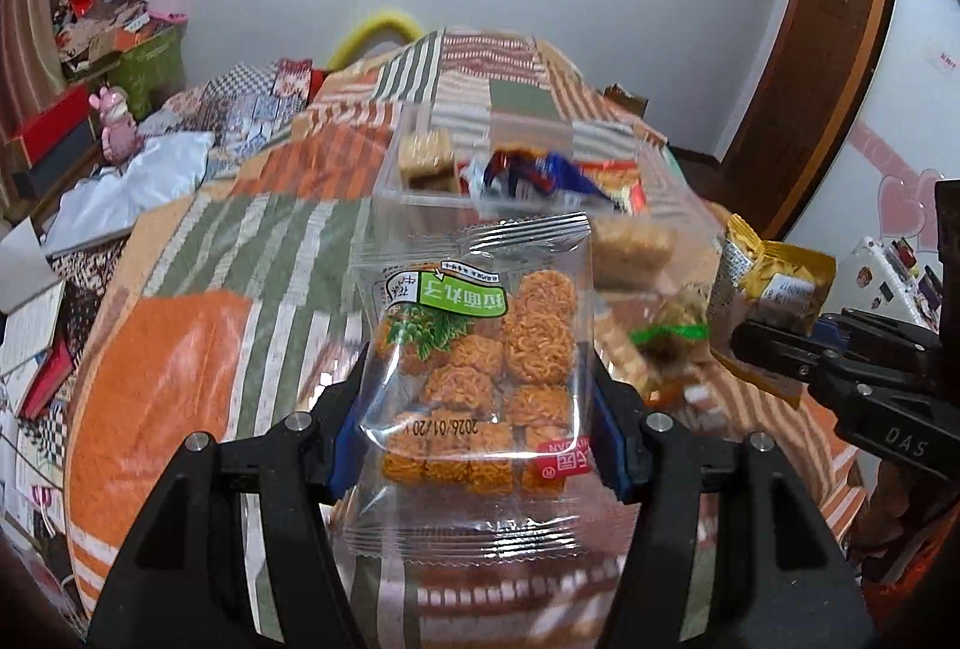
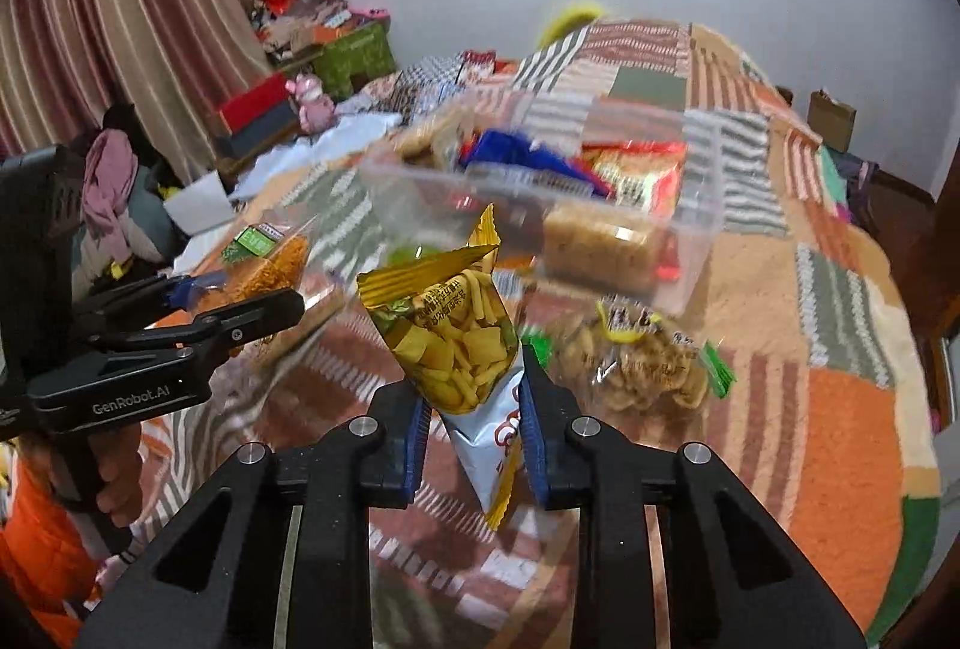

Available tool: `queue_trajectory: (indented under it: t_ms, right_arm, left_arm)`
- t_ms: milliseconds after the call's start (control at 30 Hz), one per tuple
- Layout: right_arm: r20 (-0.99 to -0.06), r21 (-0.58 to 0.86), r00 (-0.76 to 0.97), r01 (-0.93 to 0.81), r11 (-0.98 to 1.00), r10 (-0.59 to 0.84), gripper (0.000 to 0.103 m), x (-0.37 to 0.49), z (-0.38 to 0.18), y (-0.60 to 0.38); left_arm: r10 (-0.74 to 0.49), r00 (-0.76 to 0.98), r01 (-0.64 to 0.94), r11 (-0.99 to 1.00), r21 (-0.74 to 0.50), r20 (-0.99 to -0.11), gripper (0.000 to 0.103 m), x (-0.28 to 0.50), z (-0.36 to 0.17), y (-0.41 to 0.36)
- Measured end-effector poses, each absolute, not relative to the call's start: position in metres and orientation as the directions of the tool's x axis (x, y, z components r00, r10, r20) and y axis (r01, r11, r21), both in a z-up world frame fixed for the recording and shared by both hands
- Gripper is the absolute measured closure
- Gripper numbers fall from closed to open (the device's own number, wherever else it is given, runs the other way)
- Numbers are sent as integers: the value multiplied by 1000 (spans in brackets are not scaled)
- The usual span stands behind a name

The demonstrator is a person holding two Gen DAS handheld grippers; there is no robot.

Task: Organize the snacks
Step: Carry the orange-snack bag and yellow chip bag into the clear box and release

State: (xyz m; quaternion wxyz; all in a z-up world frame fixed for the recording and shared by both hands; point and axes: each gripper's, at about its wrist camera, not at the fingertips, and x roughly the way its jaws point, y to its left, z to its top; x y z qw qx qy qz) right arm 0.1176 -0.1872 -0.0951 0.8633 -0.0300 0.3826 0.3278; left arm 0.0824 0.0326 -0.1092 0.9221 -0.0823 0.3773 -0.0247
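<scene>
My left gripper (image 1: 480, 427) is shut on a clear packet of orange noodle balls (image 1: 480, 367) with a green label, held above the patchwork table. My right gripper (image 2: 474, 427) is shut on a gold and blue bag of yellow chips (image 2: 456, 343), held upright above the table. A clear plastic box (image 2: 690, 217) holding several snack packs stands ahead on the table; it also shows in the left wrist view (image 1: 384, 181). The right gripper with the gold bag (image 1: 774, 283) shows at the right of the left wrist view. The left gripper with the noodle packet (image 2: 270, 265) shows at the left of the right wrist view.
A clear packet of pale biscuits (image 2: 648, 367) with green ends lies on the patchwork cloth (image 2: 840, 409) in front of the box. Clutter, boxes and a pink figurine (image 1: 117, 123) lie beyond the table's left edge. A curtain (image 2: 120, 18) hangs at the left.
</scene>
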Motion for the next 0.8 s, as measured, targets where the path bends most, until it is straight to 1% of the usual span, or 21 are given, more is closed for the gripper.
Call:
queue_trajectory:
  t_ms: [367,600,800]
  right_arm:
    - [-620,168,575,-566,807,533,79,145,-68,-191]
    - [-606,145,611,-545,826,509,79,172,-63,-190]
    - [-618,133,622,-520,843,481,79,200,-70,-188]
  left_arm:
    - [-108,770,13,988,-155,-628,42,126,-83,31]
    - [-114,774,18,987,-159,-623,42,164,-83,34]
    - [-113,764,19,988,-153,-635,42,199,-90,35]
